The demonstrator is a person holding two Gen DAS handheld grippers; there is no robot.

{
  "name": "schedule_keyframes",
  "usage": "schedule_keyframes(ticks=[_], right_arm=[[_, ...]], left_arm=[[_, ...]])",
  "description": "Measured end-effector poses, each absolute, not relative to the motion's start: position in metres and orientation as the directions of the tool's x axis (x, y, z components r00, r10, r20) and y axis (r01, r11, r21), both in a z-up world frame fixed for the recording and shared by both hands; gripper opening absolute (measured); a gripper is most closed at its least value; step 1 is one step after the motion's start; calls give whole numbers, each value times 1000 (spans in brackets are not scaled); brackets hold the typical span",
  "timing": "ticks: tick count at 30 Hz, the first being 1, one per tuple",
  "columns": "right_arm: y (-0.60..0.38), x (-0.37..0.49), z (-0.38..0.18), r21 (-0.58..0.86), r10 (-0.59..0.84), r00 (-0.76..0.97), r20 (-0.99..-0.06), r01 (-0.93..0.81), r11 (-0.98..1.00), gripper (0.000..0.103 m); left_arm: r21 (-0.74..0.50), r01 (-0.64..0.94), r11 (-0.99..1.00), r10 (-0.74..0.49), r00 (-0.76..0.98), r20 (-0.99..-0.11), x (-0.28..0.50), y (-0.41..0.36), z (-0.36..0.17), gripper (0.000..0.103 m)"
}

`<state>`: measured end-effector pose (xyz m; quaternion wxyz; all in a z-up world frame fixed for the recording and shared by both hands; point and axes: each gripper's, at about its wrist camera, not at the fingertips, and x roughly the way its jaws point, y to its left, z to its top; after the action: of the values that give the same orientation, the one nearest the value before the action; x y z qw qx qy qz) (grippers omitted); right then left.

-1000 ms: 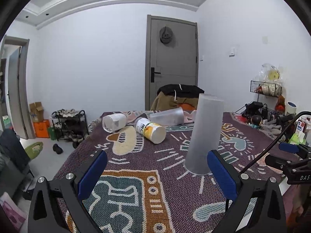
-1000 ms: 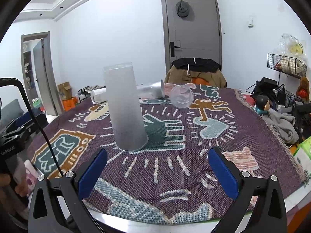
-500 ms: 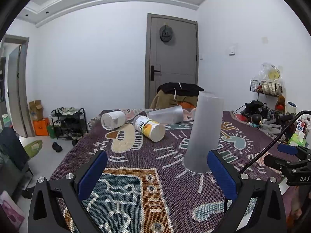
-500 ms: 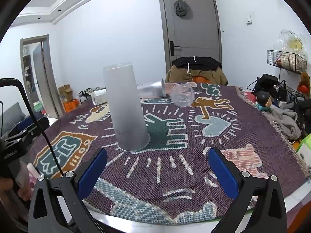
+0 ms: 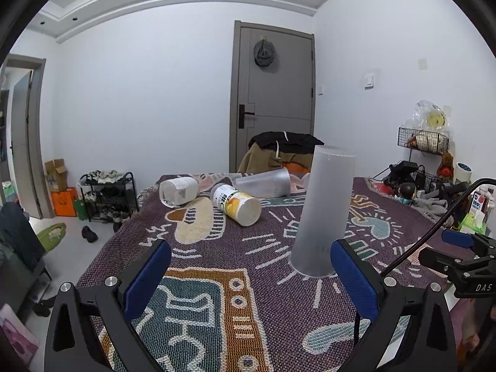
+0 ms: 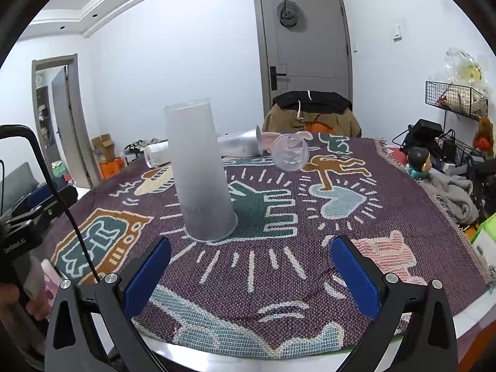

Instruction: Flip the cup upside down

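Observation:
A tall frosted plastic cup (image 5: 325, 210) stands upside down, wide rim on the patterned cloth, near the table's middle; it also shows in the right wrist view (image 6: 201, 173). My left gripper (image 5: 251, 276) is open and empty, held back from the cup, which stands ahead of its right finger. My right gripper (image 6: 251, 274) is open and empty, back near the table's front edge, with the cup ahead to the left.
Several cups lie on their sides at the back: a white one (image 5: 178, 190), a yellow-labelled one (image 5: 237, 204), a clear one (image 5: 263, 183) and a small clear one (image 6: 290, 152). A chair with clothes (image 6: 313, 114) stands behind the table. Clutter and a wire shelf (image 6: 455, 96) fill the right.
Both grippers have drawn back slightly from the cup and stay open. The cup has not moved.

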<state>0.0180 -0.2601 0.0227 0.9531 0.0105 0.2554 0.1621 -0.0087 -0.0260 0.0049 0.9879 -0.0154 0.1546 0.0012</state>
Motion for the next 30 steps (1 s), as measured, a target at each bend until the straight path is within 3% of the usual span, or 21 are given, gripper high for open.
schedule_keyframes(ticks=[30], right_arm=[[-261,18,25,101,308,822,-480,-297,949,103]], left_arm=[[-29,-10,1000,1,954,-300,-11,-27,9,103]])
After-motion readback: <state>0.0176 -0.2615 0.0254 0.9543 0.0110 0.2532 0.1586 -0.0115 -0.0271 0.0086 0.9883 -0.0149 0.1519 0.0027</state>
